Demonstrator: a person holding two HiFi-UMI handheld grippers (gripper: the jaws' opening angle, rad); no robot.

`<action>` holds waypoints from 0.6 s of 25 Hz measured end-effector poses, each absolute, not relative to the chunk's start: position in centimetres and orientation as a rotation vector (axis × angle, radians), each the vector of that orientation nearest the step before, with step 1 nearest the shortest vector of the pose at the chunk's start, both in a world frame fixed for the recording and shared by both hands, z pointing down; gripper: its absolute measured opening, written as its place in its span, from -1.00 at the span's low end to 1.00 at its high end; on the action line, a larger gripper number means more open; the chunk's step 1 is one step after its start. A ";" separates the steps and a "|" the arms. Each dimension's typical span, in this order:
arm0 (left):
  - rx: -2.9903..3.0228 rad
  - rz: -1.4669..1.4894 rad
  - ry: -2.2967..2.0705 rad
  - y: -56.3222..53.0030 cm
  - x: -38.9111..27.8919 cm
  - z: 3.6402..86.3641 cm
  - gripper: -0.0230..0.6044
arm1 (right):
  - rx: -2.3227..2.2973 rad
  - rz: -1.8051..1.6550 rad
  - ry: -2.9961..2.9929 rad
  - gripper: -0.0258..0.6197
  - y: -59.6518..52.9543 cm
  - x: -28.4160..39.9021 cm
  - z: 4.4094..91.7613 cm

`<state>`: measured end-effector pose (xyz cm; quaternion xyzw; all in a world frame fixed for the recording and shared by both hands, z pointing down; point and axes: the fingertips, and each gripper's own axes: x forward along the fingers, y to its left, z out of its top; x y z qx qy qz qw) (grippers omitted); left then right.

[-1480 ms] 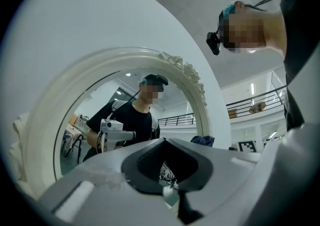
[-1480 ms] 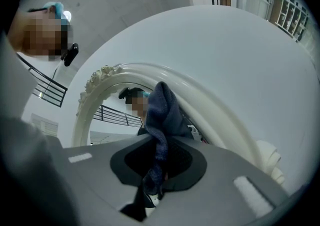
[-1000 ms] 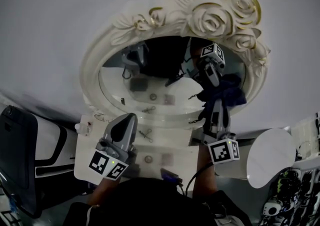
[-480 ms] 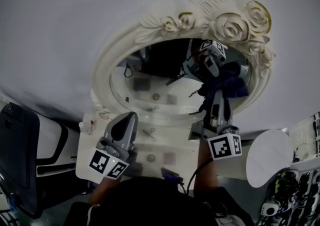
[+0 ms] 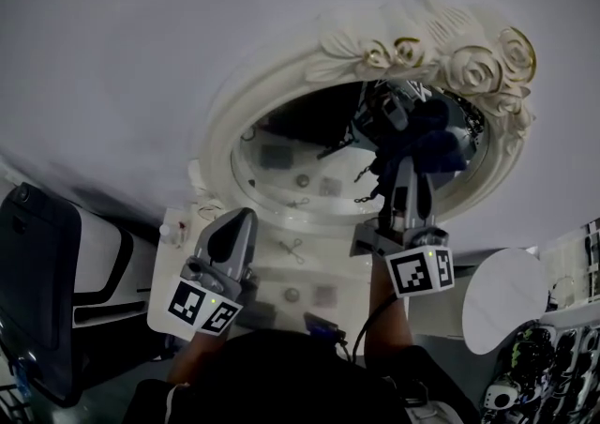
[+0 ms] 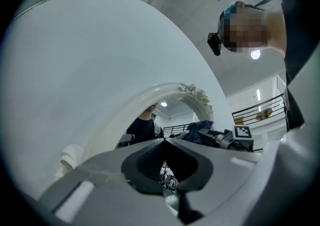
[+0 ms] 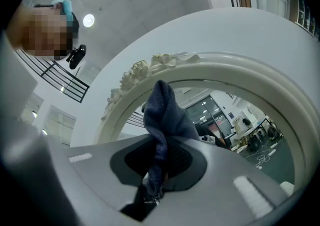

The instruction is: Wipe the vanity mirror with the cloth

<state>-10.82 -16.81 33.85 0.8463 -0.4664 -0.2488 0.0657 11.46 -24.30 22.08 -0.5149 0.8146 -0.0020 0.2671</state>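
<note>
An oval vanity mirror (image 5: pixel 281 155) in a cream frame with carved roses (image 5: pixel 473 61) hangs on the grey wall. A dark blue cloth (image 5: pixel 439 145) is pressed on the upper right of the glass, with my right gripper (image 5: pixel 410 169) shut on it. In the right gripper view the cloth (image 7: pixel 162 112) stands up out of the shut right gripper (image 7: pixel 160 145), in front of the frame (image 7: pixel 225 62). My left gripper (image 5: pixel 240 218) hangs low at the left, shut and empty. The left gripper (image 6: pixel 164 144) points at the mirror frame (image 6: pixel 165 89) and sees the cloth (image 6: pixel 200 129).
Below the mirror a white vanity top (image 5: pixel 352 267) carries small items: a metal clip (image 5: pixel 293 247), a round disc (image 5: pixel 292 294), a small bottle (image 5: pixel 170 233). A round white table (image 5: pixel 506 295) stands at the right, a dark object (image 5: pixel 37 272) at the left.
My right gripper has carried the cloth up the glass towards the rose-carved top of the frame. The head view has shifted. The left gripper has stayed put.
</note>
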 end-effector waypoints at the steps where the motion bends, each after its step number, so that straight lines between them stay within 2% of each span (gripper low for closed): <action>1: 2.549 -0.753 -1.413 -16.8 -11.3 33.9 -0.92 | -1.380 -0.002 2.204 -0.79 -24.3 10.8 21.9; 15: 2.512 -0.781 -1.458 -16.1 -16.2 34.2 -0.92 | -1.257 0.032 2.312 -0.79 -24.4 1.8 21.3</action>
